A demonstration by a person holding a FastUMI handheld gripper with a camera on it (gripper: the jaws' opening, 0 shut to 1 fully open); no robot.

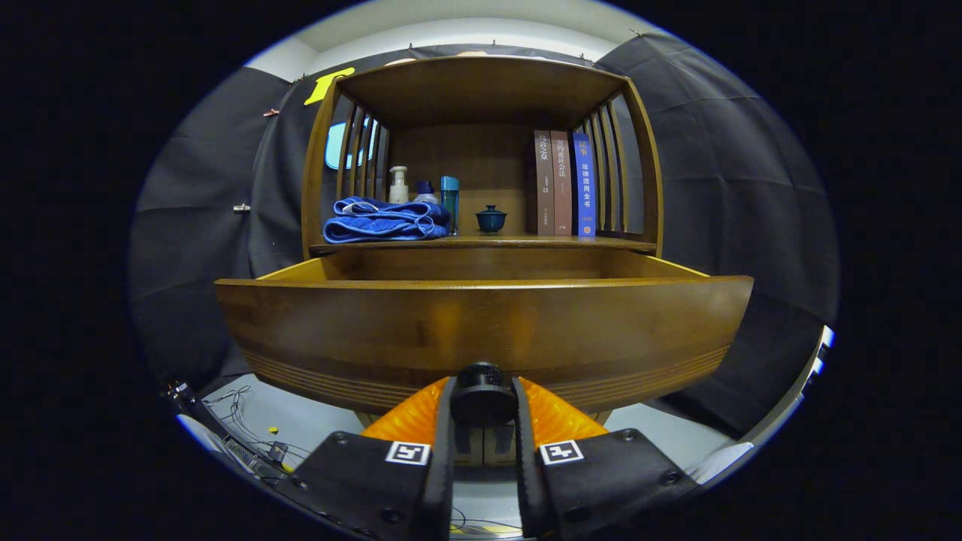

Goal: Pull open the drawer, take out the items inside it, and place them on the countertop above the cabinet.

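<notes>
Drawer (481, 330) stands pulled out under the surface (481, 242), where a towel (385, 220), a cup (491, 219) and books (564, 182) rest. The tool (482, 398) is narrow, both fingers clamped on the knob (481, 376). Its inside is hidden. I think a straight, level pull is best, then release.

The wooden countertop (518, 242) carries a folded blue towel (385, 220), bottles (425, 194), lidded cup (491, 219) and apparently three books (564, 183).
</notes>
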